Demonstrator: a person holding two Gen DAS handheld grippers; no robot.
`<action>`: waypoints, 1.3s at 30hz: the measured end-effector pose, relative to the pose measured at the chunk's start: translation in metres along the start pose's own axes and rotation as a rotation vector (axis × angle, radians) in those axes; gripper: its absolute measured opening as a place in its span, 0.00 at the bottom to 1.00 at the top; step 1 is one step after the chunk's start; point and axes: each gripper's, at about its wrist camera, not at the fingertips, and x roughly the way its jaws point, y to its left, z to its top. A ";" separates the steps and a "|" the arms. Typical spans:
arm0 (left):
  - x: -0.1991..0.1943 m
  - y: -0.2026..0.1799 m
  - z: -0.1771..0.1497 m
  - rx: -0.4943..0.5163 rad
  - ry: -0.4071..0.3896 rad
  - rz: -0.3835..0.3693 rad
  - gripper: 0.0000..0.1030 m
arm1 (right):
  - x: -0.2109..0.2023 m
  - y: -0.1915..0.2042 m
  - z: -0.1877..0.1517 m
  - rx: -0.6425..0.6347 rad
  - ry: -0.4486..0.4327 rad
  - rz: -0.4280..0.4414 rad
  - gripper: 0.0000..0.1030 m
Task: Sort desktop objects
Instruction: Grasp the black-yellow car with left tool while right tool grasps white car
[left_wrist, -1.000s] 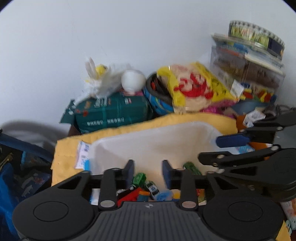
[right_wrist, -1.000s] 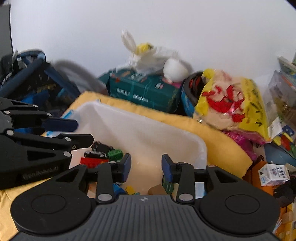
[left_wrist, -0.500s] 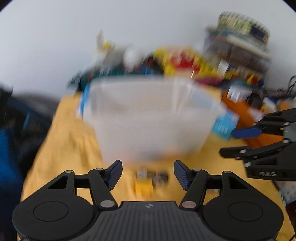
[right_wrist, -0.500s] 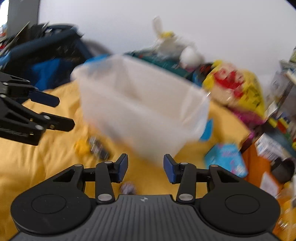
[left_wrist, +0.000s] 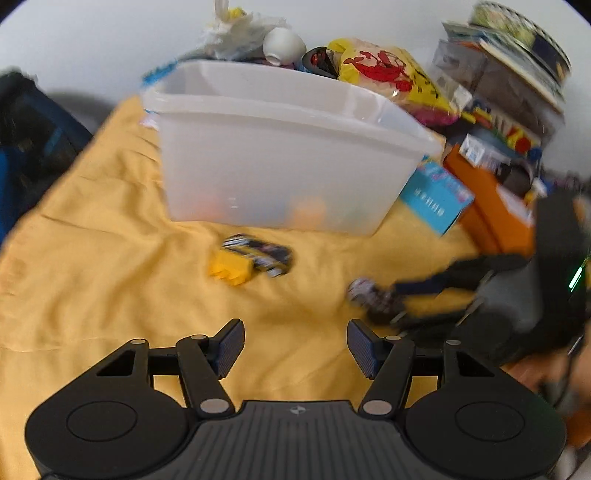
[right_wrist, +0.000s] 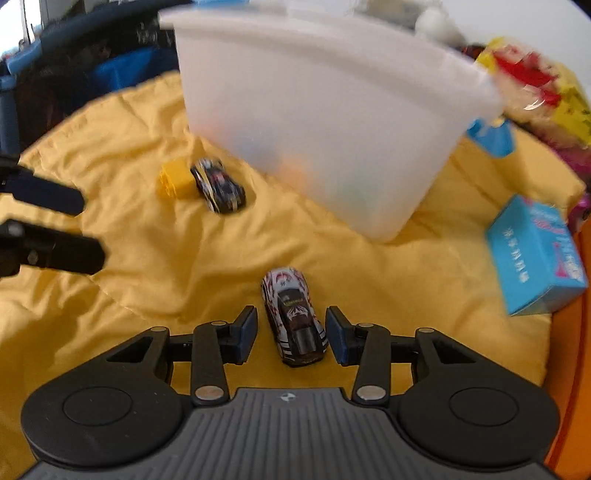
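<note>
Overall, a yellow cloth (right_wrist: 155, 266) covers the surface, with a translucent white plastic bin (left_wrist: 280, 155) as landmark; faint coloured shapes show through its wall. Right of the bin lies a cyan box (right_wrist: 535, 254) with white characters, too blurred to read. Behind the bin, the left wrist view alone shows a yellow bag with red print (left_wrist: 388, 74) and a white plastic bag (left_wrist: 236, 33); print illegible.

In front of the bin: a dark toy car (right_wrist: 218, 184) touching a yellow building block (right_wrist: 175, 179). Nearer than these, a white-and-red toy car (right_wrist: 291, 314) lies on the cloth; its markings are sharp only in the right wrist view, a smear in the left.

Right gripper (right_wrist: 291, 332): jaws narrowing, straddling the white-and-red toy car, pads either side, small gaps visible, no contact. Left gripper (left_wrist: 295, 347): jaws wide, empty, over bare cloth short of the dark toy car.
</note>
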 end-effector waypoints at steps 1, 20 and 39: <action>0.008 -0.003 0.002 -0.012 0.009 -0.016 0.63 | -0.003 -0.002 -0.008 0.024 -0.011 0.009 0.38; 0.083 0.002 0.041 0.033 0.139 0.106 0.48 | -0.048 0.021 -0.046 0.142 -0.038 -0.044 0.32; -0.017 -0.013 -0.074 0.375 0.180 0.114 0.49 | -0.056 0.060 -0.057 0.354 0.029 -0.010 0.45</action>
